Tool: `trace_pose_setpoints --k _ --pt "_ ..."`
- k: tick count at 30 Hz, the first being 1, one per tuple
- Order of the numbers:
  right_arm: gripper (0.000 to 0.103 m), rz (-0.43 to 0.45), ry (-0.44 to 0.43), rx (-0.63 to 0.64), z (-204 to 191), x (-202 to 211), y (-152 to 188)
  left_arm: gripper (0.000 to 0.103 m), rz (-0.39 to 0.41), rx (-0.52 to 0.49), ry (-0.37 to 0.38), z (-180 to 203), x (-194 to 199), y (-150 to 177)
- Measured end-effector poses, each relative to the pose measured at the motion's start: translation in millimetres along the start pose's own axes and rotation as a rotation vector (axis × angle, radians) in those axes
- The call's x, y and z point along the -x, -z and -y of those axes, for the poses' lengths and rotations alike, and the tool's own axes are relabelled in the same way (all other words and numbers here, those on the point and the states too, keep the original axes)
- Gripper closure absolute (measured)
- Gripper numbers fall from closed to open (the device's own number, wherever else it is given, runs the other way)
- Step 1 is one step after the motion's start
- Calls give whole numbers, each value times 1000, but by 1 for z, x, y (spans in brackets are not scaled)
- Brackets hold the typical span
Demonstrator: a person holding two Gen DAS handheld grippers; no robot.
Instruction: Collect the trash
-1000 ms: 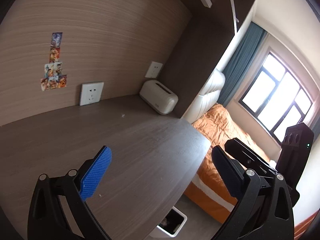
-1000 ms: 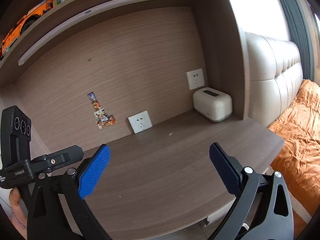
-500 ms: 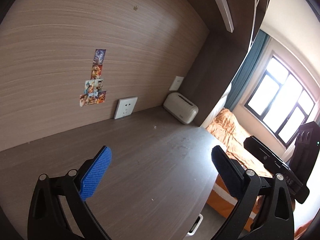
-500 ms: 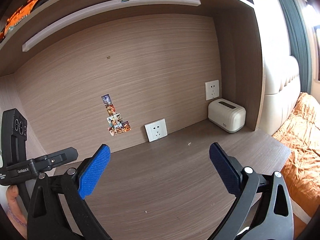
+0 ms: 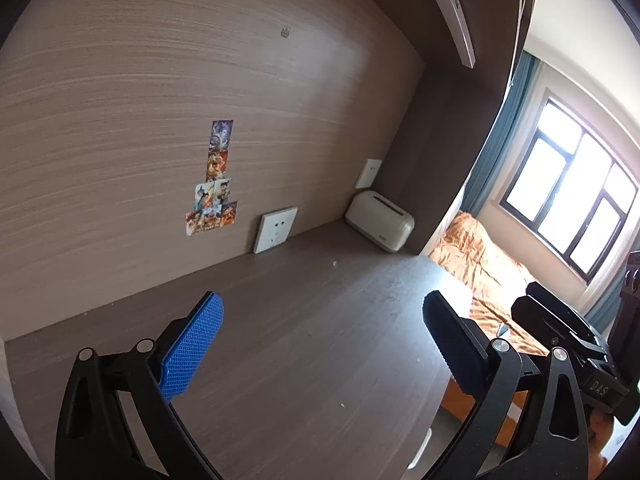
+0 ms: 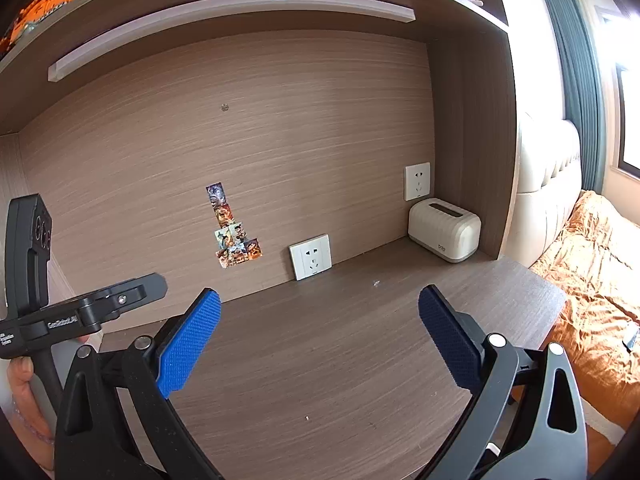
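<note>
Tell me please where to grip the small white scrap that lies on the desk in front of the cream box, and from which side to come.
The white scrap is tiny and lies flat on the desk, so no part stands out. Probably best: bring the open right gripper from above, one of the fingers on each side, and pinch across it. Nothing crowds it; the cream box stands apart.

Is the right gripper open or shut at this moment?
Open. The right gripper holds nothing: its two blue pads stand wide apart, with bare desk between them.
</note>
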State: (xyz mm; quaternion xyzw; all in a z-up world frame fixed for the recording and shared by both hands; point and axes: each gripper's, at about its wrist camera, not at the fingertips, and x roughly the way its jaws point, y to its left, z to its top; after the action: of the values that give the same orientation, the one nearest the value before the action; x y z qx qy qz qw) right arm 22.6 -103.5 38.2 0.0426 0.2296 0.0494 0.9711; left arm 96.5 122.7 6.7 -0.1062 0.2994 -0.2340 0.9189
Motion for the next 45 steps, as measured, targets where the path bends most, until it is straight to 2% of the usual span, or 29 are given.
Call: trace_pose_setpoints --k 25,35,42,45 --pt "4 -5 -10 22 -10 -8 -4 5 0 -31 -22 5 -1 -4" --pt "4 -8 -10 19 -9 -11 -3 5 -23 -16 -9 1 -6 -1" --pt "4 -28 -12 24 -8 -19 -4 5 -24 -35 -28 3 -10 1" --pt "4 -33 -9 27 -9 -24 -4 5 -57 -35 -15 2 -15 1"
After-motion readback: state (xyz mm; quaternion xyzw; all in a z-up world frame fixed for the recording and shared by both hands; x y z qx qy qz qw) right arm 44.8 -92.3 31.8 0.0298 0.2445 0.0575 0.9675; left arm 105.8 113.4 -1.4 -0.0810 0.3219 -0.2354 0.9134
